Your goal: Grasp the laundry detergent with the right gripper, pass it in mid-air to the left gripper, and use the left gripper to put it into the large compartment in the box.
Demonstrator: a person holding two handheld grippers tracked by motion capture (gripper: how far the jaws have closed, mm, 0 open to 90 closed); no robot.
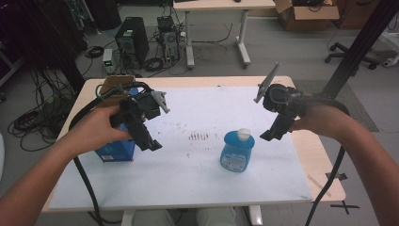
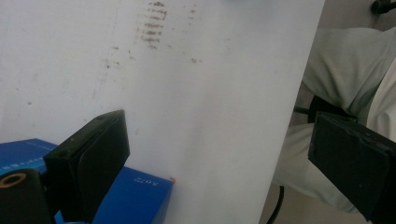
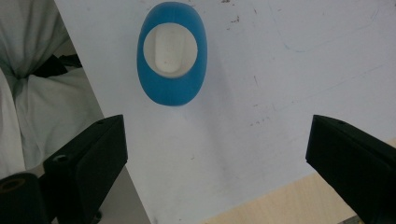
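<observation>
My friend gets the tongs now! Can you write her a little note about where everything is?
Left tongs: open, empty, above the blue box at the mat's left edge.
Right tongs: open, empty, up beside the blue bottle.
Bottle: upright on the mat, white cap on.
Done: nothing picked up yet.
Left: probably grab the bottle and the box; both stand untouched.

Lab or tech workroom, black desktop computer tower (image 1: 131,41) on grey floor, tangled black cables (image 1: 33,123), open cardboard box (image 1: 307,13), light wooden worktable (image 1: 324,165).
</observation>
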